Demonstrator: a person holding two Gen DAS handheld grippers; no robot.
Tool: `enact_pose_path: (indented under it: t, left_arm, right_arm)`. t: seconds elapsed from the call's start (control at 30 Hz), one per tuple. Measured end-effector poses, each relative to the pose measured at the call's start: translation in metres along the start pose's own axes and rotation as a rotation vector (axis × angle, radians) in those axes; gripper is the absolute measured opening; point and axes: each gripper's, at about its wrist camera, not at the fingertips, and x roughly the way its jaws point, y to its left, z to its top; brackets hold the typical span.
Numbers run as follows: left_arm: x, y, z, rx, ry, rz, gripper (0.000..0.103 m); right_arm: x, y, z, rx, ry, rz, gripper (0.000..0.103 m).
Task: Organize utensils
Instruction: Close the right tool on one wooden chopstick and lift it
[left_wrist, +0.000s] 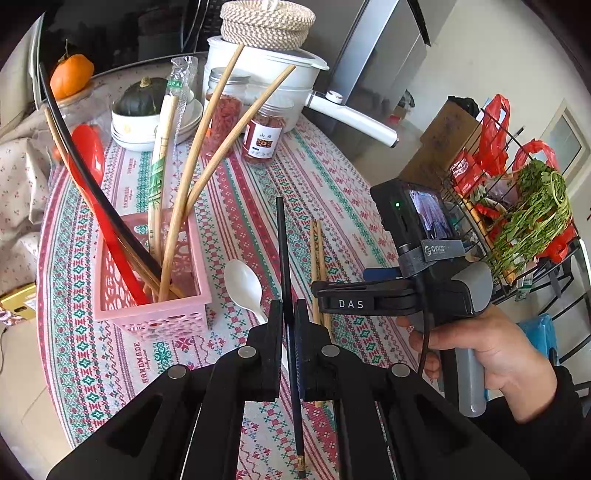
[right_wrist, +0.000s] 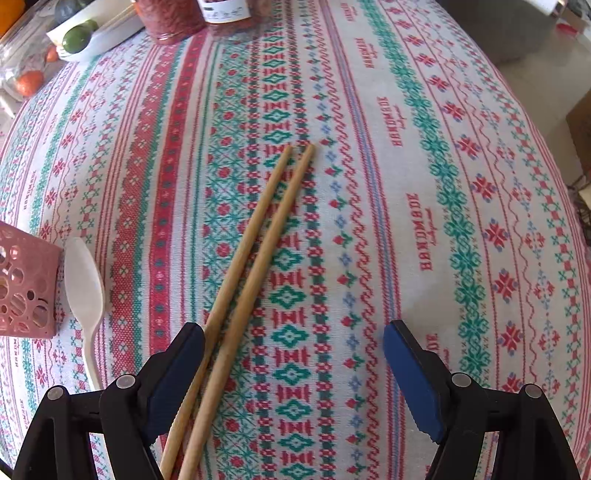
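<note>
Left gripper (left_wrist: 289, 314) is clamped on a black chopstick (left_wrist: 282, 251), jaws together around its shaft roughly mid-length; the tip points up and forward, the gold-banded butt hangs out below the fingers. Right gripper (right_wrist: 293, 369) has its jaws wide apart, low over the tablecloth (right_wrist: 461, 184), with a pair of wooden chopsticks (right_wrist: 258, 240) lying flat between them, hard against the left finger and well clear of the right pad.

Target is the pink basket (left_wrist: 155, 295), just left of the left gripper, already holding wooden chopsticks, a wrapped pair, a black stick and a red utensil, all leaning. White spoon (left_wrist: 243, 286) lies on the cloth just beside the basket, not yet sorted.

Step in hand, judging by this: drop the black stick in the basket while the right takes the wooden pair.

To do well:
- Left: bring one end down over an open gap in the basket, clear of the leaning sticks, release only once it's inside.
- Right: shift left so the pair is centred before closing, otherwise only one stick may get caught or they scissor.
- Closing flat on cloth risks snagging fabric.
</note>
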Motion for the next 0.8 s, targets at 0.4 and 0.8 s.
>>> enact_pose_path:
  t: [0.4, 0.8]
  left_arm:
    - [-0.005, 0.009, 0.000, -0.024, -0.001, -0.020, 0.006]
    - [-0.015, 0.016, -0.003, -0.031, -0.011, -0.024, 0.006]
  right_arm:
    - [0.004, 0.000, 0.007, 0.009, 0.037, -0.004, 0.079]
    - [-0.002, -0.013, 0.005, 0.047, 0.044, 0.005, 0.071]
